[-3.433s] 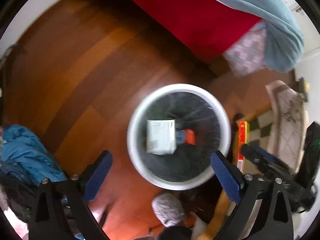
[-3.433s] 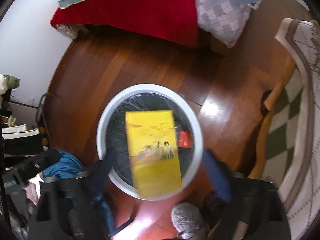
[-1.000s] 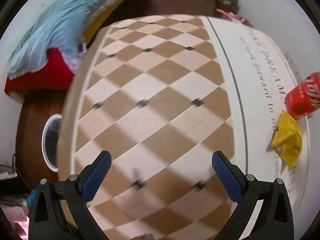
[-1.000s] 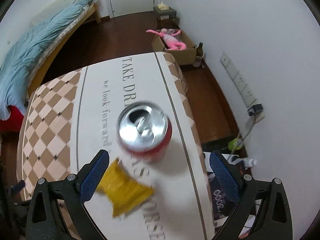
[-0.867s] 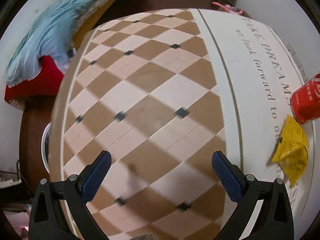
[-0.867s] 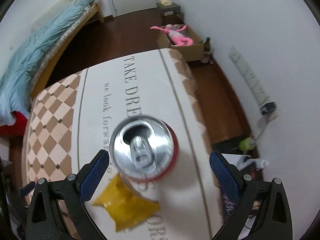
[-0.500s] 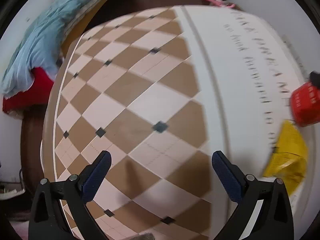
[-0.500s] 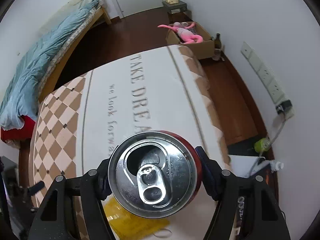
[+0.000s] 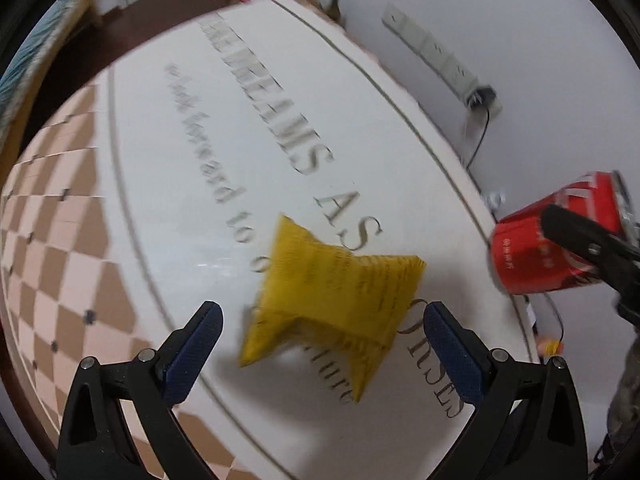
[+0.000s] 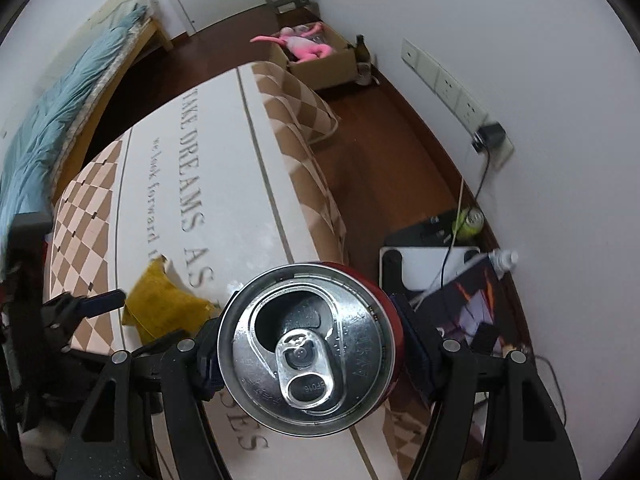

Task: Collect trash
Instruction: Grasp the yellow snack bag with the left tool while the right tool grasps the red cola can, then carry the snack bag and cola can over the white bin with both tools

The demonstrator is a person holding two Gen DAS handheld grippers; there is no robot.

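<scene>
- Left wrist view, left to right: checkered brown-and-cream part of the tablecloth at 9 o'clock, white band with grey lettering through the middle.
- Left hand-held gripper wide open, nothing between the blue pads; hovers over the counter.
- Yellow crumpled wrapper lies on the white lettered band, just ahead of and between the open fingers, at about 6 o'clock from frame centre; image blurred, contact with pads cannot be confirmed, looks apart.
- Red soda can at 3 o'clock, clamped by a black finger of the other gripper, past the counter's right edge, tilted.
- Wall socket strip at 1 o'clock with a plug and cable hanging down.
- Right wrist view, left to right: bed with blue blanket at 10 o'clock; the left gripper's dark body at 8 o'clock.
- Yellow wrapper on the counter at 8 o'clock, near that gripper's blue pad.
- Right hand-held gripper closed on the red soda can; silver top faces the camera, tab opened, pads pressing both sides of the can.
- Can is held above the counter's right edge, at 6 o'clock in frame.
- Cardboard box with a pink toy at 12 o'clock on the wooden floor.
- Green can and a plastic bottle by the wall at 3 o'clock.
</scene>
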